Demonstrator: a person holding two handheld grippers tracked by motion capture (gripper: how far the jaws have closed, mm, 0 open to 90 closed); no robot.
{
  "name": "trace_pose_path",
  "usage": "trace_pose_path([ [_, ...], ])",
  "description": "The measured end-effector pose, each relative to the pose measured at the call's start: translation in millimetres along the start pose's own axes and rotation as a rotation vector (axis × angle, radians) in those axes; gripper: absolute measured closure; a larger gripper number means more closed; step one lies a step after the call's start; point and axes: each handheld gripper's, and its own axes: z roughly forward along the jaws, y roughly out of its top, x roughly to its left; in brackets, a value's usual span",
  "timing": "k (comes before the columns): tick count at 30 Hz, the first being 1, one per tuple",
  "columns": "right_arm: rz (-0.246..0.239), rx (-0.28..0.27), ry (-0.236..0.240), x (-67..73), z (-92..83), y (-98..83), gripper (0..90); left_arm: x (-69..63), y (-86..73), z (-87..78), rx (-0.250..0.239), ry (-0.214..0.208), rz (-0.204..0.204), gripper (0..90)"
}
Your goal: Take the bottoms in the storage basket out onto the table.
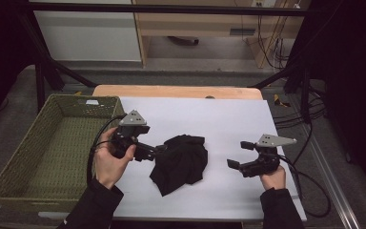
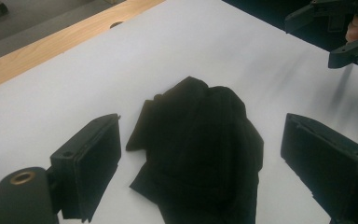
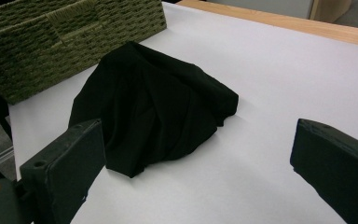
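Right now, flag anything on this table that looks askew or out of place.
The black cloth lies crumpled in a bunched heap on the white sheet, not flat or folded, outside the woven basket. Nothing looks spilled or damaged.

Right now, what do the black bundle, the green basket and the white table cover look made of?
Black bundle: soft matte fabric, going by its folds and slump; exact fibre unclear. Green basket: woven, likely paper cord or wicker, from the braided texture on its wall; olive, matte. White cover: smooth, flat, matte sheet, paper or thin plastic; can't tell which. It lies on a light wooden tabletop with visible grain.
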Motion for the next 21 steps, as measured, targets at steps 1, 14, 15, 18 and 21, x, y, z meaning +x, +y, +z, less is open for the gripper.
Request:
trace_pose_path([
  [1, 0.0, 0.001, -0.001, -0.1, -0.1, 0.0, 3.8, 0.5, -0.7, -1.9, 0.001, 0.002, -0.001, 12.2],
  [14, -0.001, 0.0, -0.001, -0.4, -0.9, 0.2, 3.8, 8.3, -13.6, -26.9, -0.022, 0.028, -0.013, 12.2],
  [15, -0.002, 0.0, -0.001, -0.3, -0.8, 0.2, 3.8, 10.0, -15.2, -29.3, -0.025, 0.029, -0.017, 12.2],
  [18, 0.0, 0.0, -0.001, -0.4, -1.0, 0.3, 3.8, 15.3, -20.7, -36.1, -0.04, 0.035, -0.028, 12.2],
  [21, -0.001, -0.001, -0.001, -0.3, -0.9, 0.2, 3.8, 21.3, -27.0, -42.0, -0.051, 0.034, -0.039, 12.1],
])
